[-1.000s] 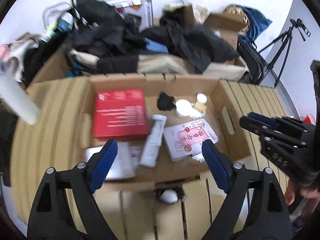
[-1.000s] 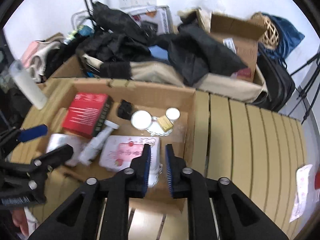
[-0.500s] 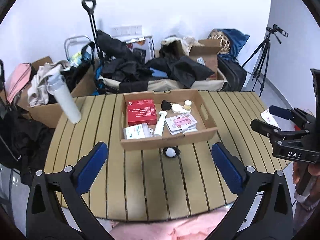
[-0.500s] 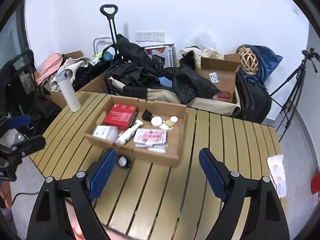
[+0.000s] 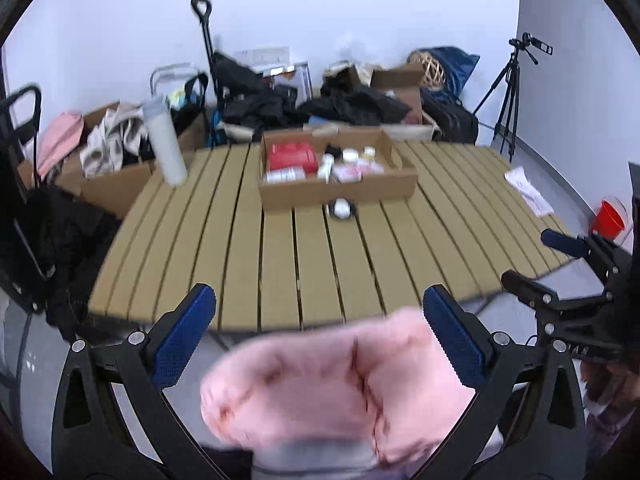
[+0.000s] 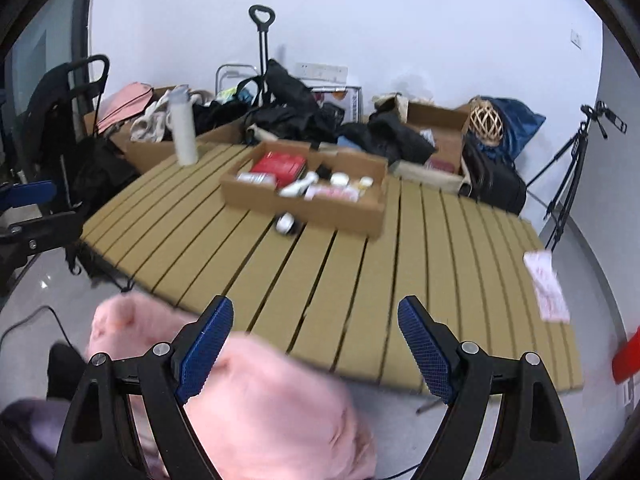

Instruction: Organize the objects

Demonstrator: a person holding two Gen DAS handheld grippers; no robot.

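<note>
A shallow cardboard box (image 5: pixel 340 190) (image 6: pixel 320 210) stands far off on the slatted wooden table (image 5: pixel 280 264) (image 6: pixel 340 276). Inside lie a red box (image 5: pixel 291 155) (image 6: pixel 280 168), a white tube (image 5: pixel 326 166) (image 6: pixel 298 186), a pink packet (image 5: pixel 352 171) and small jars. A small black-and-white object (image 5: pixel 340 208) (image 6: pixel 286 224) rests on the table just in front of the box. My left gripper (image 5: pixel 320 330) is open and holds nothing, back over the table's near edge. Likewise open and holding nothing is my right gripper (image 6: pixel 316 344).
A person's fluffy pink clothing (image 5: pixel 340 380) (image 6: pixel 260 400) fills the foreground under both grippers. A white bottle (image 5: pixel 165 140) (image 6: pixel 182 128) stands at the table's far left. Boxes, dark clothes and bags pile behind the table; a tripod (image 5: pixel 508 92), a paper (image 6: pixel 546 288) and a red cup (image 5: pixel 608 218) are at right.
Both grippers have pulled far back from the cardboard box to beyond the table's near edge. The right gripper went from nearly shut to wide open; the left opened a little wider.
</note>
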